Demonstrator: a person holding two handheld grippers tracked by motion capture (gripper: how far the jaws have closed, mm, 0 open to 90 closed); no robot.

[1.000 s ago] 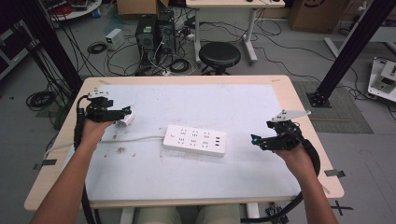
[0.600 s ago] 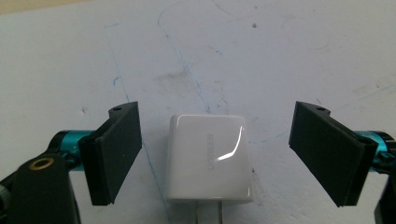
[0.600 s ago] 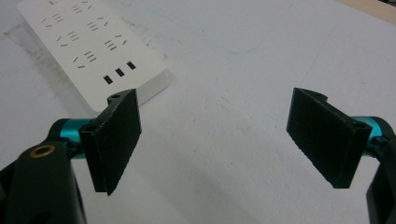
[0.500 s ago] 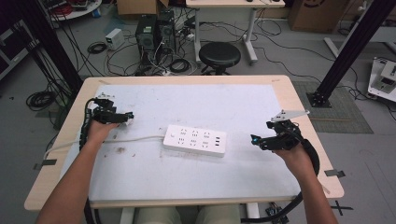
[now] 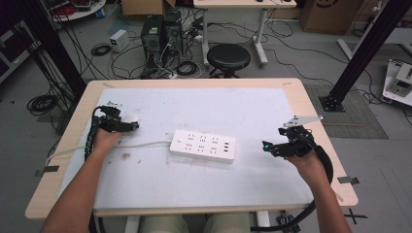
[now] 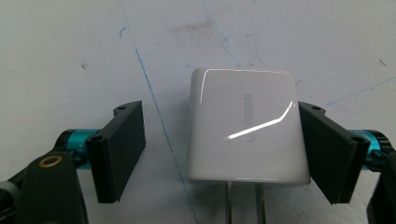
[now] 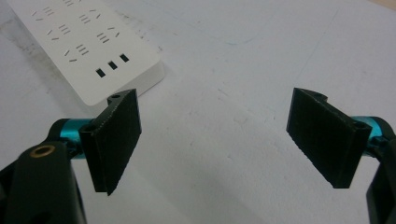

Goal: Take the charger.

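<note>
left gripper [image 6: 219, 154]: jaws just been closing, charger [image 6: 247, 126] between them, one pad touching, other apart, not clamped | right gripper [image 7: 219, 144]: jaws wide, nothing between | charger: flat on table [image 5: 204, 194], left of power strip [image 5: 203, 145]

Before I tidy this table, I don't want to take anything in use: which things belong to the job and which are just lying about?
In use:
- white charger, between the left hand-held gripper's closing jaws
- white power strip

Lying about:
- black stool
- computer towers
- floor cables
</note>
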